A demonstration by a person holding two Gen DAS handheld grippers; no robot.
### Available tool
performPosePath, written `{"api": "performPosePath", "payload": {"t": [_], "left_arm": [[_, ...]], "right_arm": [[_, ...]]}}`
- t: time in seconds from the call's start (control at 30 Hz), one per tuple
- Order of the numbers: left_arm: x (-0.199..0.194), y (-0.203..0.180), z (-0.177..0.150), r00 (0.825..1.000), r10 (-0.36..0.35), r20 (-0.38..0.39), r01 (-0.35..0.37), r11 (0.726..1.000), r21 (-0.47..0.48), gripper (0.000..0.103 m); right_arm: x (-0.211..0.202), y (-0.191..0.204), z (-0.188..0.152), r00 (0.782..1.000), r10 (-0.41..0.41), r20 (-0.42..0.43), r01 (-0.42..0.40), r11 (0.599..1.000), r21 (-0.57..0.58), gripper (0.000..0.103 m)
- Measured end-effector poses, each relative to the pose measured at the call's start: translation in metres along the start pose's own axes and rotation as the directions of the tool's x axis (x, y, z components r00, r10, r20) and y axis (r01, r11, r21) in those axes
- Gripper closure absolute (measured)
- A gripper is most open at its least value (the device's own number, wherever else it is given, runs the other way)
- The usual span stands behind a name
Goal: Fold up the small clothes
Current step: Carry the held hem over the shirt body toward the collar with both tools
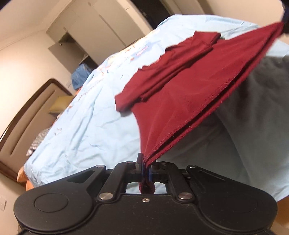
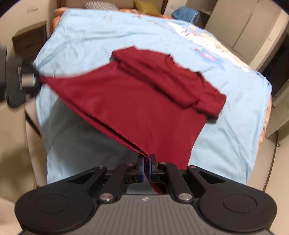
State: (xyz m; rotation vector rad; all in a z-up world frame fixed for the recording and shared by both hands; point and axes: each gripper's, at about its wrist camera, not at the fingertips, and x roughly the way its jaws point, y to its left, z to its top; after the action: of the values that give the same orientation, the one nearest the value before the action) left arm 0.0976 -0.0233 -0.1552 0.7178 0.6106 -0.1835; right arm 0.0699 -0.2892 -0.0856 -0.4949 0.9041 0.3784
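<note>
A dark red T-shirt point(image 1: 180, 94) lies partly on a light blue bed sheet point(image 1: 86, 126), its sleeves folded in over the body. My left gripper point(image 1: 145, 166) is shut on one corner of the hem and my right gripper point(image 2: 146, 163) is shut on the other corner. The hem edge is lifted off the sheet and stretched between them. The shirt point(image 2: 144, 101) fills the middle of the right wrist view, where the left gripper point(image 2: 36, 80) shows at the left edge, blurred. The right gripper point(image 1: 283, 27) is barely visible at the top right of the left wrist view.
The bed sheet point(image 2: 90, 39) has a printed pattern toward its far side. Pillows point(image 2: 146, 7) and a brown headboard point(image 1: 27, 115) are at the bed's head. A blue bundle point(image 2: 186, 12) and pale wardrobes point(image 2: 240, 23) stand beyond. A wooden nightstand point(image 2: 28, 41) is at the left.
</note>
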Motion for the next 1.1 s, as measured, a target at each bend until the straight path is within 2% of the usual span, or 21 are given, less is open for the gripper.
{"api": "performPosePath", "payload": {"t": [0.13, 0.2, 0.3, 0.43, 0.5, 0.77, 0.97, 1.1], "left_arm": [[-0.018, 0.009, 0.007, 0.998, -0.069, 0.002, 0.069, 0.997, 0.026, 0.098], [-0.023, 0.023, 0.016, 0.993, -0.12, -0.009, 0.12, 0.993, -0.003, 0.098], [-0.018, 0.049, 0.042, 0.984, -0.178, -0.024, 0.173, 0.975, -0.136, 0.098], [0.002, 0.09, 0.087, 0.976, -0.219, -0.013, 0.201, 0.919, -0.339, 0.098], [0.014, 0.107, 0.113, 0.977, -0.215, -0.001, 0.198, 0.901, -0.386, 0.098], [0.094, 0.15, 0.21, 0.978, -0.205, -0.047, 0.173, 0.909, -0.378, 0.098], [0.171, 0.167, 0.263, 0.964, -0.234, -0.128, 0.176, 0.919, -0.354, 0.098], [0.227, 0.172, 0.279, 0.94, -0.277, -0.197, 0.191, 0.909, -0.37, 0.097]], "right_arm": [[-0.008, 0.004, -0.012, 1.0, 0.007, -0.026, -0.008, 1.0, -0.028, 0.099], [-0.014, -0.003, -0.01, 1.0, 0.003, -0.021, -0.004, 1.0, -0.018, 0.098], [-0.019, -0.021, 0.001, 1.0, -0.007, 0.009, 0.007, 1.0, 0.007, 0.098], [-0.015, -0.054, 0.033, 0.997, -0.038, 0.075, 0.035, 0.999, 0.039, 0.098], [-0.009, -0.073, 0.055, 0.992, -0.061, 0.114, 0.057, 0.998, 0.039, 0.098], [0.049, -0.157, 0.146, 0.969, -0.12, 0.218, 0.119, 0.993, 0.016, 0.098], [0.107, -0.207, 0.196, 0.967, -0.123, 0.222, 0.124, 0.992, 0.009, 0.098], [0.147, -0.228, 0.215, 0.974, -0.112, 0.197, 0.113, 0.994, 0.005, 0.098]]}}
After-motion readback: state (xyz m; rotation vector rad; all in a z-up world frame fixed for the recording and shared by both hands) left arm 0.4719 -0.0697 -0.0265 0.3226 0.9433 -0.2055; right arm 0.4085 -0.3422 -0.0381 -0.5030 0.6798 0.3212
